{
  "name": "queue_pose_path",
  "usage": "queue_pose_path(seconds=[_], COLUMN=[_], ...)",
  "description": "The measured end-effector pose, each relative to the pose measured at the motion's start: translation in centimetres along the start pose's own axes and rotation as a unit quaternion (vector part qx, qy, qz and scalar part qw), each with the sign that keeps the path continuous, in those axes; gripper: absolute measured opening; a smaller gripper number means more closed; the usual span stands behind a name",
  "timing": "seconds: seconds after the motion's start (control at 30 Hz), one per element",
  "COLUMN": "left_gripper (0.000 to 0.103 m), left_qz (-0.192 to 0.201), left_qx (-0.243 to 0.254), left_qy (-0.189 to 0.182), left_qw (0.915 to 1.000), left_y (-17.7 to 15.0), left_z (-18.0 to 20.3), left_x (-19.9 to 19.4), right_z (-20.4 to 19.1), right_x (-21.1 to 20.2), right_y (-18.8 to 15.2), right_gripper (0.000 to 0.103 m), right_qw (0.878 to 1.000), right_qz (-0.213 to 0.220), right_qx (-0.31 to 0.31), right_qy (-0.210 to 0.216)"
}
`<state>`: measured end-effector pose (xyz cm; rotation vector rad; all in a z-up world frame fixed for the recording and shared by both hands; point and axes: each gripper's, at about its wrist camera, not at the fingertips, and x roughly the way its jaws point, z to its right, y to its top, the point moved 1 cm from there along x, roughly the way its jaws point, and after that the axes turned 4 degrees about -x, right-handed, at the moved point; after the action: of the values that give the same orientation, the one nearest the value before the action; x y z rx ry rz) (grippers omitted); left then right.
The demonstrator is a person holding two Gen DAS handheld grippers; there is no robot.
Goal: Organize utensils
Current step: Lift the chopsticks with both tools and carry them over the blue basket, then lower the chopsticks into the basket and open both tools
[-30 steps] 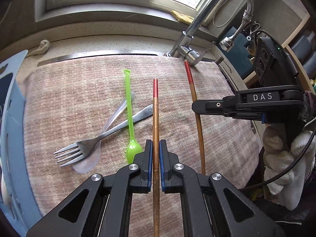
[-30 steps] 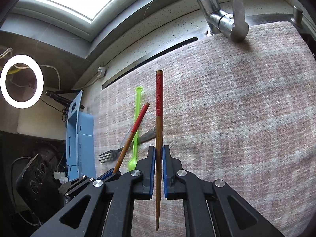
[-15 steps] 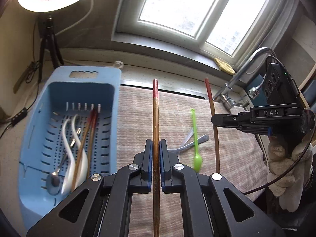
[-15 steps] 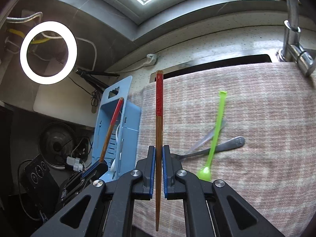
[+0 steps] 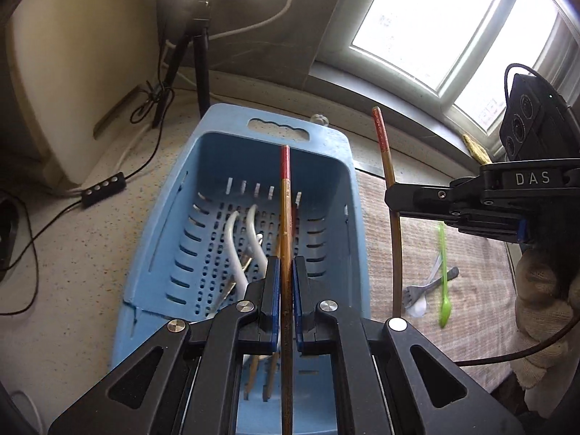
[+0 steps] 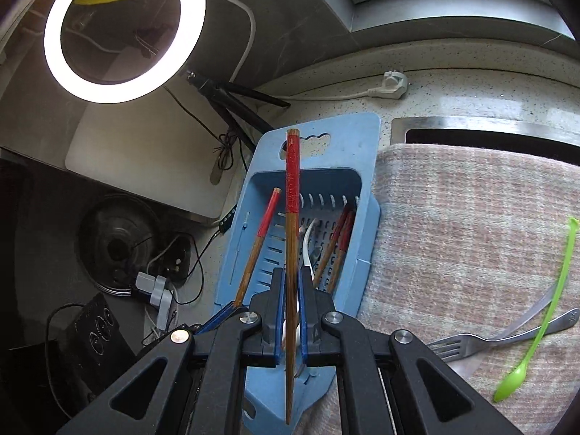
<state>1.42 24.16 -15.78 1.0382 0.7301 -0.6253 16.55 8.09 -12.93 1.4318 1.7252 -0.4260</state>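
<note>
My left gripper (image 5: 286, 264) is shut on a red-tipped wooden chopstick (image 5: 285, 210) held above the blue slotted basket (image 5: 326, 145). My right gripper (image 6: 290, 275) is shut on a matching chopstick (image 6: 291, 195), also over the basket (image 6: 366, 145); it shows at the right of the left wrist view (image 5: 389, 199), holding its chopstick (image 5: 384, 152). The basket holds white spoons (image 5: 232, 232) and two more chopsticks (image 6: 339, 239). A green plastic spoon (image 6: 554, 290), a metal fork (image 6: 467, 344) and a clear spoon lie on the cloth.
A pink checked cloth (image 6: 471, 224) covers the sink area right of the basket. A ring light (image 6: 123, 32) on a tripod, cables and a white plug (image 6: 393, 83) sit on the speckled counter behind. A window is at the back.
Both grippers have swung left from over the cloth to over the blue basket, each still holding its chopstick.
</note>
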Motion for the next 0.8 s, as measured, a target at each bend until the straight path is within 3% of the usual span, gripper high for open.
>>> queue_pose_path(seconds=[0.23,0.27,0.33,0.57,0.8], left_gripper=[0.009,0.016,0.018,0.018,0.018], left_qz=[0.006,0.003,0.011,0.038,0.061], left_qx=[-0.019,-0.02,-0.024,-0.046,-0.05], left_qy=[0.022,0.025,0.033,0.037,0.036], left_qw=[0.9996,0.9995,0.9991,0.9975,0.9962], left_y=[0.1,0.2,0.1,-0.7,-2.3], left_z=[-1.6,-1.7,-1.9,-2.1,0.0], left_x=[0.1,0.1,-0.5,-3.1,-5.3], right_z=[-0.8,-0.6,-0.5,-0.7,-0.8], right_x=[3.8,3.9,4.1,1.9,-1.6], right_y=[0.5,0.6,0.7,0.5,-0.5], right_gripper=[0.01,0.013,0.023,0.025,0.026], right_qw=[0.998,0.998,0.998,0.997,0.996], right_qz=[-0.034,-0.037,-0.042,-0.034,-0.011], right_qx=[-0.025,-0.024,-0.022,-0.05,-0.075], right_qy=[-0.04,-0.048,-0.052,-0.054,-0.046])
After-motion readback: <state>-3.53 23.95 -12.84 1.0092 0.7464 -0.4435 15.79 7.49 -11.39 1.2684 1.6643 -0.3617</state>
